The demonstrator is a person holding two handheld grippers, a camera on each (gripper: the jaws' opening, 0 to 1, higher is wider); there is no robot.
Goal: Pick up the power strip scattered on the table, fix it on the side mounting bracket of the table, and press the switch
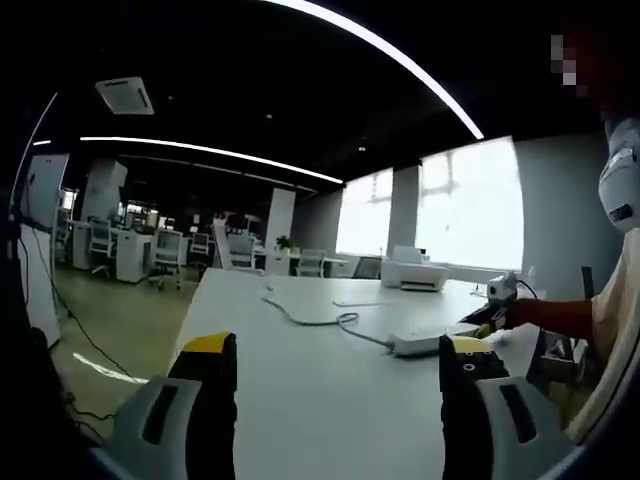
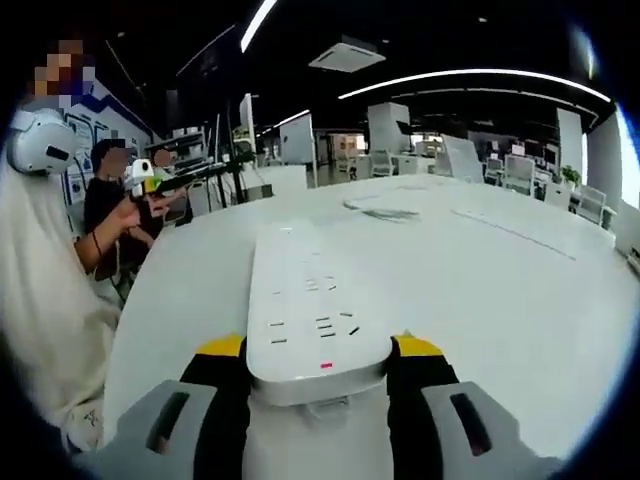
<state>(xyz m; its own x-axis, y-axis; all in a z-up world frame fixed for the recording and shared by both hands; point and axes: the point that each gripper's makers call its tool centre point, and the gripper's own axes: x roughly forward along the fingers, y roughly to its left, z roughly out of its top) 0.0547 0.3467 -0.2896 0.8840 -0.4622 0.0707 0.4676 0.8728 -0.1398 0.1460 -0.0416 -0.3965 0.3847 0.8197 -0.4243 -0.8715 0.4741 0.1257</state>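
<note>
The white power strip (image 2: 300, 300) stretches away from me over the white table (image 2: 500, 300). My right gripper (image 2: 320, 350) is shut on its near end, with a yellow-tipped finger on each side. Its grey cable (image 2: 380, 211) trails off the far end. In the left gripper view the power strip (image 1: 420, 345) lies low at the right on the table (image 1: 300, 380), its cable (image 1: 300, 312) curling back across the top. The right gripper (image 1: 497, 300) holds the strip's far end there. My left gripper (image 1: 338, 350) is open above the table, holding nothing.
A white printer (image 1: 415, 275) stands at the table's far end, near a flat sheet (image 1: 355, 300). The table's left edge (image 1: 190, 310) drops to an office floor with desks and chairs (image 1: 150, 250). A person's hand (image 2: 130, 205) holds a device at the left.
</note>
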